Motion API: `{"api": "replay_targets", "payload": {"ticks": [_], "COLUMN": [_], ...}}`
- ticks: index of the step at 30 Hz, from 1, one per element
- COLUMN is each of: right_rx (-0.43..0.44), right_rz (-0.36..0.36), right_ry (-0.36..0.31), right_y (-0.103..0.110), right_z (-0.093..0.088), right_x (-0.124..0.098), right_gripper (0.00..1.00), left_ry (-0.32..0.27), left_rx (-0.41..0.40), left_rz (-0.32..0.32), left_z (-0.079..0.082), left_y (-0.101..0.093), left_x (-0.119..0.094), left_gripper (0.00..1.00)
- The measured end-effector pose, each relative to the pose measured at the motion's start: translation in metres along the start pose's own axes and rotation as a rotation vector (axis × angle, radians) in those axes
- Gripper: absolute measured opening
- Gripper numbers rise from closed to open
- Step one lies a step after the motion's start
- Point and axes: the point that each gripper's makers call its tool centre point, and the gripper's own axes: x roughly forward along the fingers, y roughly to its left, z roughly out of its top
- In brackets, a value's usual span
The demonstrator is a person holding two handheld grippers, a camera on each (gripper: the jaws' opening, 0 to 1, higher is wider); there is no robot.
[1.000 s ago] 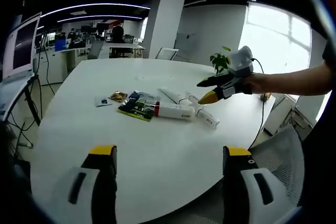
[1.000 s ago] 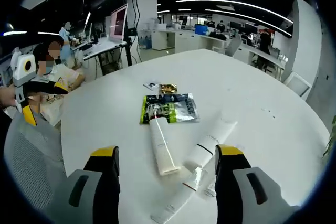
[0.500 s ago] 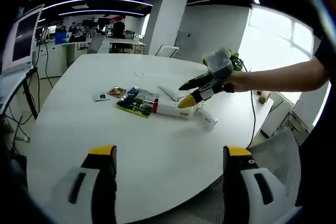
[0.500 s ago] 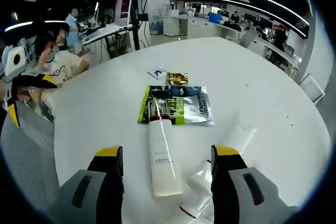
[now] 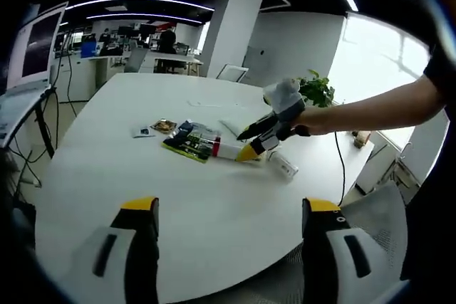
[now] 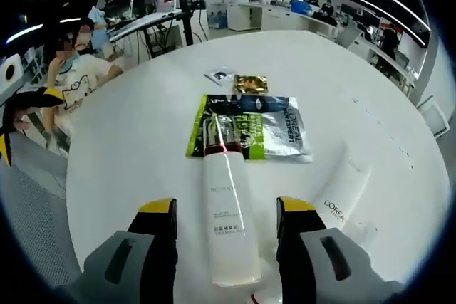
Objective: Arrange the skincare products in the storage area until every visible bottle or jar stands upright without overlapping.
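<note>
A white bottle (image 6: 228, 226) with a red band lies flat on the round white table (image 6: 128, 133), its neck resting on a green sachet pack (image 6: 253, 133). My right gripper (image 6: 228, 208) is open, and its jaws stand on either side of the bottle's body. A white L'Oreal tube (image 6: 340, 191) lies to the right of it. From the left gripper view the right gripper (image 5: 244, 144) hovers over the bottle (image 5: 224, 149), with a tube (image 5: 283, 165) beside it. My left gripper (image 5: 229, 206) is open near the table's edge, holding nothing.
A gold sachet (image 6: 251, 83) and a small white sachet (image 6: 219, 75) lie beyond the green pack. A seated person (image 6: 71, 69) is past the table's left edge. A plant (image 5: 315, 90) stands behind the table and a mesh chair (image 5: 385, 197) is at the right.
My right gripper has come down and forward over the lying bottle, which now sits between its jaws. The left gripper has stayed near the table's edge.
</note>
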Motion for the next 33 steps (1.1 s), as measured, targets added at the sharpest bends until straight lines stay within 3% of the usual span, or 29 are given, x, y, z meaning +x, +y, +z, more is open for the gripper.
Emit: {"api": "replay_targets", "payload": {"ticks": [9,17,27,33], "right_rx": [-0.020,-0.022,-0.039,-0.080], "right_rz": [0.016,0.015,-0.001,-0.004], "right_ry": [0.042,0.102,0.114,0.080], "right_y": [0.003,0.004,-0.001,-0.003], "right_z": [0.007,-0.004,-0.004,-0.003], "right_x": [0.019,0.026,0.025,0.028], "right_gripper": [0.50,0.46,0.35,0.32], "left_ry": [-0.001,-0.009,-0.005,0.010], "left_rx": [0.010,0.002,0.003,0.013], "left_rz": [0.018,0.027,0.034,0.042], "left_z": [0.000,0.001,0.000,-0.002], "left_y": [0.003,0.006,0.009,0.010], "left_x": [-0.001,-0.001,-0.001,0.000], "left_gripper": [0.74,0.74,0.73,0.72]}}
